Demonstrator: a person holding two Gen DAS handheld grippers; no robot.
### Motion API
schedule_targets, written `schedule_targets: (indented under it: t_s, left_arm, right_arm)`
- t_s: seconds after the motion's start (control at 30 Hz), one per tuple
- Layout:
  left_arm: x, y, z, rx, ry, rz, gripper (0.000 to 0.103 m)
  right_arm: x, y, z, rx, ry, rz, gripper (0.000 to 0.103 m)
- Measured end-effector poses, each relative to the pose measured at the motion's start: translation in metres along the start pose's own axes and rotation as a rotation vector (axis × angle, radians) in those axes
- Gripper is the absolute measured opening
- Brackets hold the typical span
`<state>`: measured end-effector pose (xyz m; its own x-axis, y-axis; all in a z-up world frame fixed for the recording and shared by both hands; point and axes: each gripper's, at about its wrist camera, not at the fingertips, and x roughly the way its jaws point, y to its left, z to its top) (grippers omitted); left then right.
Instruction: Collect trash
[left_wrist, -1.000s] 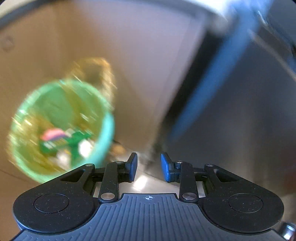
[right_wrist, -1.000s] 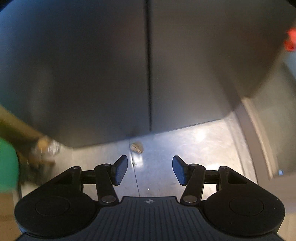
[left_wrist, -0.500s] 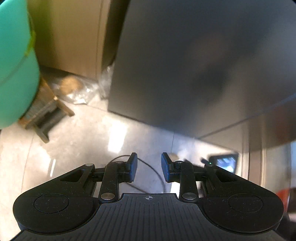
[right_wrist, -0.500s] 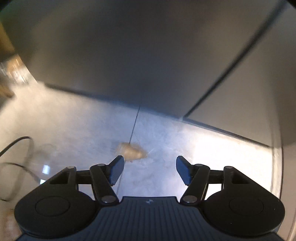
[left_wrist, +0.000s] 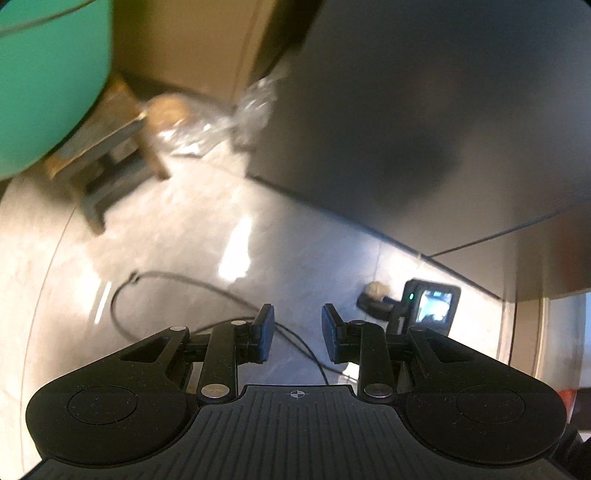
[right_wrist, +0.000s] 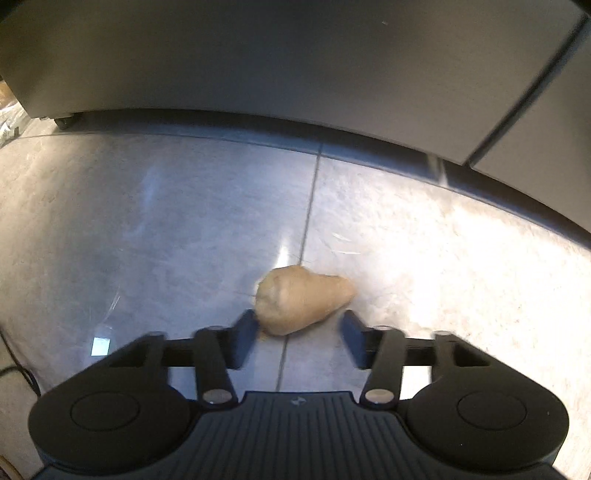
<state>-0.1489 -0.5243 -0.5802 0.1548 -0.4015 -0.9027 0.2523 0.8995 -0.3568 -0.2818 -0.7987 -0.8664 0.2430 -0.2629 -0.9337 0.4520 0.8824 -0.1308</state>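
Trash: a tan crumpled wad (right_wrist: 303, 299) lies on the grey tiled floor (right_wrist: 147, 229), across a grout line, close before a dark cabinet front (right_wrist: 295, 66)
Key relation: the wad sits at about twelve o'clock from the right gripper (right_wrist: 299, 341), just past the fingertips and slightly toward the left one; its blunt end is touching or nearly touching that fingertip, I cannot tell which
Long axis: from about eight o'clock to two o'clock, blunt end left, tapered end right, so roughly across the gap
Right gripper state: jaws part open and have just been closing; the wad is ahead of the pads, not yet pinched
Right hand pose: pointing steeply down at the floor, low over the tile
Left gripper (left_wrist: 297, 338): narrow gap, nothing in it, also angled down over a black cable (left_wrist: 155, 280)
Nearer hand: the right one, by far; in the left view the wad (left_wrist: 376, 290) shows small at two o'clock
Bin: the green bin (left_wrist: 48, 81) is at ten o'clock in the left view
Next move, my judgement: advance slightly, then close
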Motion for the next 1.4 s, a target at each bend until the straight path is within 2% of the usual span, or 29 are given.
schedule_targets:
  t_s: [0.07, 0.13, 0.2, 0.27, 0.37, 0.4, 0.5, 0.57, 0.6, 0.63, 0.7, 0.83, 0.97, 1.0, 1.07, 1.1, 1.13, 1.3, 1.37, 1.4]
  left_arm:
    - [-0.002, 0.004, -0.005, -0.024, 0.011, 0.006, 0.032]
    - [-0.003, 0.007, -0.008, -0.021, 0.005, 0.004, 0.032]
    - [-0.003, 0.007, -0.009, -0.010, -0.016, -0.001, 0.032]
    - [0.002, 0.008, -0.009, -0.008, -0.021, -0.016, 0.032]
    - [0.009, 0.010, -0.009, -0.043, 0.008, -0.028, 0.032]
    - [0.009, 0.009, -0.009, -0.048, 0.011, -0.022, 0.032]
    - [0.003, 0.004, -0.014, -0.047, 0.006, -0.010, 0.032]
    - [0.001, 0.000, -0.019, -0.035, -0.005, 0.004, 0.032]
    - [0.001, -0.002, -0.023, -0.022, -0.011, 0.009, 0.032]
    - [0.003, -0.003, -0.025, -0.009, -0.010, 0.012, 0.032]
    - [0.008, 0.000, -0.030, -0.025, 0.015, 0.005, 0.032]
    - [0.019, 0.017, -0.031, -0.112, 0.074, -0.002, 0.032]
    - [0.023, 0.031, -0.028, -0.182, 0.076, 0.009, 0.032]
    - [0.023, 0.032, -0.027, -0.188, 0.077, 0.011, 0.032]
    - [0.025, 0.032, -0.026, -0.193, 0.079, 0.012, 0.032]
    - [0.025, 0.032, -0.027, -0.191, 0.079, 0.011, 0.032]
    - [0.026, 0.031, -0.027, -0.192, 0.084, 0.011, 0.032]
    - [0.029, 0.027, -0.032, -0.178, 0.101, 0.010, 0.032]
    - [0.027, 0.026, -0.034, -0.176, 0.094, 0.014, 0.032]
    - [0.026, 0.025, -0.036, -0.172, 0.091, 0.022, 0.032]
  right_arm:
    - [0.000, 0.011, 0.005, -0.042, -0.010, -0.039, 0.048]
    - [0.003, 0.013, 0.009, -0.060, -0.010, -0.058, 0.062]
    - [0.006, 0.012, 0.016, -0.056, -0.018, -0.047, 0.062]
    - [0.005, 0.009, 0.021, -0.047, -0.027, -0.045, 0.054]
    - [-0.004, 0.006, 0.031, -0.018, 0.012, -0.037, 0.019]
    - [-0.011, 0.005, 0.034, -0.002, 0.028, -0.005, 0.003]
    - [-0.038, 0.005, 0.041, -0.018, 0.026, 0.022, 0.001]
    - [-0.053, 0.002, 0.042, -0.027, 0.014, 0.022, 0.005]
    - [-0.054, -0.001, 0.042, -0.028, 0.011, 0.020, 0.017]
    - [-0.052, -0.001, 0.040, -0.030, 0.004, 0.019, 0.042]
    - [-0.054, -0.004, 0.033, -0.047, -0.027, 0.008, 0.073]
    - [-0.027, -0.006, 0.017, -0.041, 0.017, 0.067, 0.072]
    - [0.006, 0.014, 0.012, -0.223, 0.025, -0.035, 0.072]
    - [0.013, 0.014, 0.014, -0.222, 0.038, -0.043, 0.069]
    - [0.014, 0.007, 0.023, -0.149, 0.061, 0.010, 0.053]
    - [0.015, 0.005, 0.028, -0.125, 0.086, 0.015, 0.033]
    - [0.013, 0.006, 0.031, -0.126, 0.093, 0.002, 0.025]
    - [0.001, 0.004, 0.041, -0.177, 0.121, 0.034, 0.024]
    - [-0.013, -0.001, 0.044, -0.143, 0.130, 0.046, 0.022]
    - [-0.019, -0.004, 0.042, -0.112, 0.128, 0.056, 0.008]
